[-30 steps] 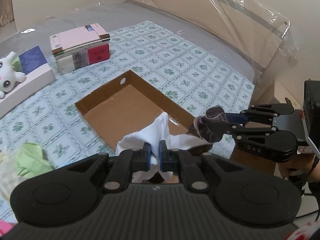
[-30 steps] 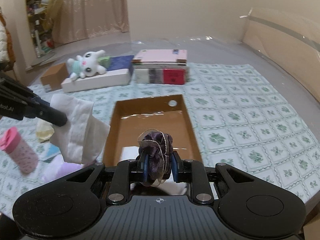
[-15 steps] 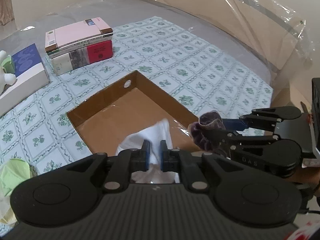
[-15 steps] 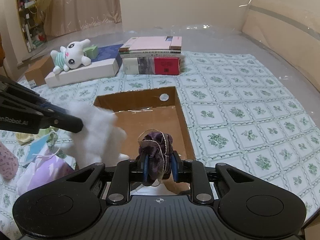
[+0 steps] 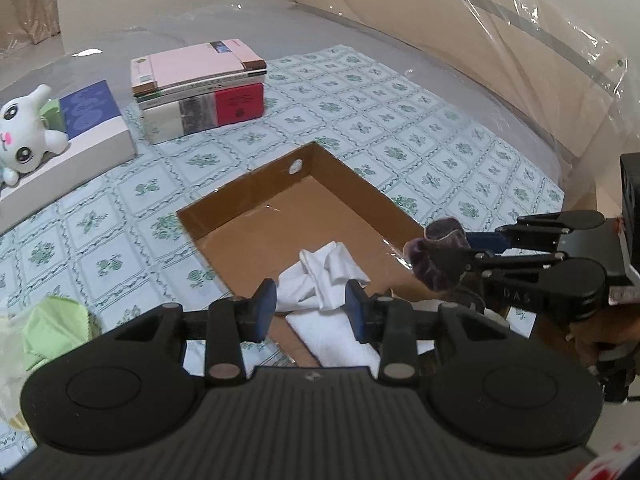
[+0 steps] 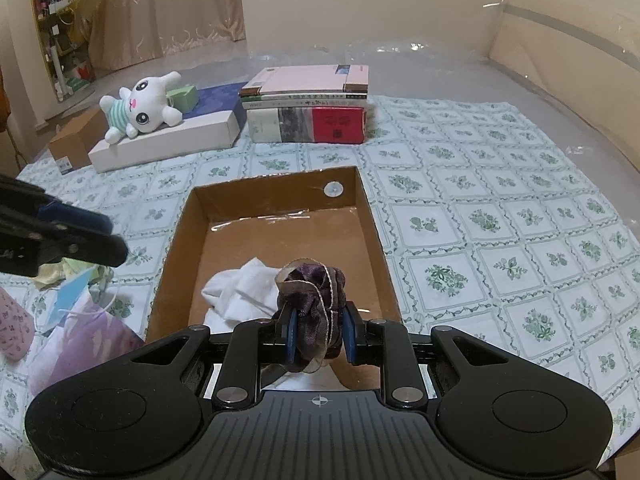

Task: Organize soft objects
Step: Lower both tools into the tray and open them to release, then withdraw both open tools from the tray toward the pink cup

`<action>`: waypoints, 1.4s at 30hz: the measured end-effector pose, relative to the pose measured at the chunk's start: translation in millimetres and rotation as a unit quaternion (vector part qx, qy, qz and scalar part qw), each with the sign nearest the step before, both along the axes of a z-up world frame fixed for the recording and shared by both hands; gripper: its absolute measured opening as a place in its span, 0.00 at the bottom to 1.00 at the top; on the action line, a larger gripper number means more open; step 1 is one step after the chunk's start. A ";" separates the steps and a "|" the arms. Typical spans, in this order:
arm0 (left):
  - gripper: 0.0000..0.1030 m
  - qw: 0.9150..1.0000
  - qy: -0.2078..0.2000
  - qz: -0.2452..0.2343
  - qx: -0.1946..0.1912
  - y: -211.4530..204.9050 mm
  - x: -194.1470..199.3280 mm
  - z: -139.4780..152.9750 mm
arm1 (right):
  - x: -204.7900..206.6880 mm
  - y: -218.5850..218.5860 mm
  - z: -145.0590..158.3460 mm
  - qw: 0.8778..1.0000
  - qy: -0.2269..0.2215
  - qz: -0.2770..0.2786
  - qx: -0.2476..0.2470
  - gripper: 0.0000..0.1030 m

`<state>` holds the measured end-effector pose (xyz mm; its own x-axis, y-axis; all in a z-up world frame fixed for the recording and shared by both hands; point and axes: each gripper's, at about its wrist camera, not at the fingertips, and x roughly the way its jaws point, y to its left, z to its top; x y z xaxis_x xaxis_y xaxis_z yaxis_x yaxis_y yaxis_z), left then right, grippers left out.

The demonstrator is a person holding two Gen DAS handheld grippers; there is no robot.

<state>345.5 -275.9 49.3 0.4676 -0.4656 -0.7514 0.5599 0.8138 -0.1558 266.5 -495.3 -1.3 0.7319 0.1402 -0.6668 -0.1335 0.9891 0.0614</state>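
Observation:
A shallow cardboard box (image 5: 352,178) (image 6: 376,232) lies open on the patterned cloth. A crumpled white cloth (image 5: 324,276) (image 6: 240,292) lies in its near end. My left gripper (image 5: 311,308) is open and empty just above that cloth; it also shows at the left of the right wrist view (image 6: 80,236). My right gripper (image 6: 318,334) is shut on a dark purple scrunchie (image 6: 312,300) and holds it over the box's near end. In the left wrist view the scrunchie (image 5: 438,254) hangs at the box's right rim.
A stack of books (image 6: 308,108) and a white plush rabbit (image 6: 138,106) on a flat white box (image 6: 180,138) lie beyond the cardboard box. Green cloth (image 5: 52,324), a lilac pouch (image 6: 84,344) and a pink object (image 6: 12,330) lie left of it.
My left gripper has opened and let go of the white cloth, which now lies in the box. My right gripper still holds the scrunchie, a little further over the box.

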 end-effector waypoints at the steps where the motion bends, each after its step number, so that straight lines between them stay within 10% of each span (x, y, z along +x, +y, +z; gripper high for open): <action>1: 0.32 1.000 -0.001 0.002 -0.002 3.0 -1.6 1.0 | -0.2 0.7 0.5 1.000 -0.002 0.000 0.001 0.22; 4: 0.32 1.000 -0.008 0.009 -0.006 12.4 -5.8 3.8 | 2.9 1.5 0.1 1.000 -0.002 0.005 0.008 0.25; 8: 0.32 1.000 -0.014 0.011 -0.005 19.8 -10.6 6.3 | 8.5 -2.0 -1.1 0.999 -0.003 0.004 0.044 0.54; 42: 0.32 0.986 -0.056 0.131 -0.081 162.1 -189.7 1.5 | -185.1 78.9 24.6 0.990 -0.091 -0.022 0.102 0.54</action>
